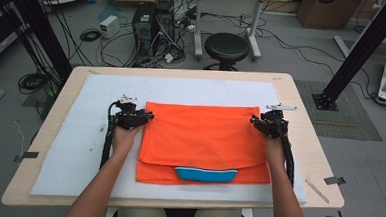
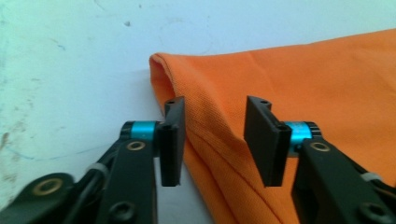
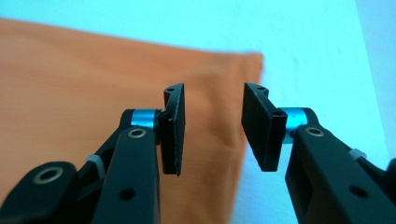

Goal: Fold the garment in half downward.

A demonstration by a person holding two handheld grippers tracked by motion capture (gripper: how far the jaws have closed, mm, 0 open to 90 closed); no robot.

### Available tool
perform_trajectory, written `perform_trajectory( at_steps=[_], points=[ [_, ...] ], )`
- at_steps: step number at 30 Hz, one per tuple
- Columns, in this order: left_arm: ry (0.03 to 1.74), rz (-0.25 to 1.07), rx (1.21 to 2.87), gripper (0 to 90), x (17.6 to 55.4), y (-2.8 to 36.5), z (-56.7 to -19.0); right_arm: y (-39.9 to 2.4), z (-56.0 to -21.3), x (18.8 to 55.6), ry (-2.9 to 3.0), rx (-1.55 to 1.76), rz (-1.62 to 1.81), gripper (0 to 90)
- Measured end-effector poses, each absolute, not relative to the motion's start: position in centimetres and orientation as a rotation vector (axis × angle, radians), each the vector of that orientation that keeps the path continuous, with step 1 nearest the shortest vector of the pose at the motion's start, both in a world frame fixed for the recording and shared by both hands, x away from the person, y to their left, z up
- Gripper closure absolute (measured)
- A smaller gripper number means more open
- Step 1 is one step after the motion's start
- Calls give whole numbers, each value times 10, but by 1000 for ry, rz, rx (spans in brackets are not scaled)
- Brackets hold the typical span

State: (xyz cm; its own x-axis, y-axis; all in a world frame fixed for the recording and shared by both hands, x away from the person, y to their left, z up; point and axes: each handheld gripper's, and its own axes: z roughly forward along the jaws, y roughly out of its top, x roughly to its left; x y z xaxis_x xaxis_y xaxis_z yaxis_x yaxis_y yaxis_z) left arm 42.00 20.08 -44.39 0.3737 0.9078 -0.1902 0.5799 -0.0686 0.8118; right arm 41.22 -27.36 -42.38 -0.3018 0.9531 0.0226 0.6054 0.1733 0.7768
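An orange folded garment (image 1: pixel 204 134) with a blue collar (image 1: pixel 206 174) at its near edge lies flat on a white mat (image 1: pixel 89 148). My left gripper (image 1: pixel 148 117) sits at the garment's far left corner. In the left gripper view, that gripper (image 2: pixel 212 140) stands open over the folded edge of the orange cloth (image 2: pixel 303 79), its pads apart from the fabric. My right gripper (image 1: pixel 254 120) is at the far right corner. Seen in the right gripper view, this gripper (image 3: pixel 212 130) is open too, straddling the edge of the cloth (image 3: pixel 84 79) without pinching it.
The mat covers most of a wooden table (image 1: pixel 318 160), leaving bare mat on both sides of the garment. Beyond the far edge stand a black stool (image 1: pixel 226 47), a computer tower (image 1: pixel 148 23) and loose floor cables. A wooden stick (image 1: pixel 317 191) lies near the front right corner.
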Motion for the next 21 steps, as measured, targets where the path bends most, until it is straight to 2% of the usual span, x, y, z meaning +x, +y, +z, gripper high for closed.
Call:
perform_trajectory(
  at_steps=[4, 9, 13, 18, 21],
  points=[
    [1293, 479, 1747, 498, 410, 204, -444, -257, -421, 399, 2104, 1361, 970, 638],
    [1267, 478, 1740, 470, 401, 205, -442, -241, -445, 404, 2232, 1337, 831, 652],
    [1239, 471, 1748, 454, 393, 204, -442, -242, -445, 407, 2242, 1355, 846, 655],
    [1201, 461, 1764, 448, 374, 205, -444, -253, -436, 394, 2220, 1377, 974, 556],
    [1188, 448, 1775, 443, 362, 206, -446, -265, -430, 378, 2122, 1388, 1023, 588]
  ],
)
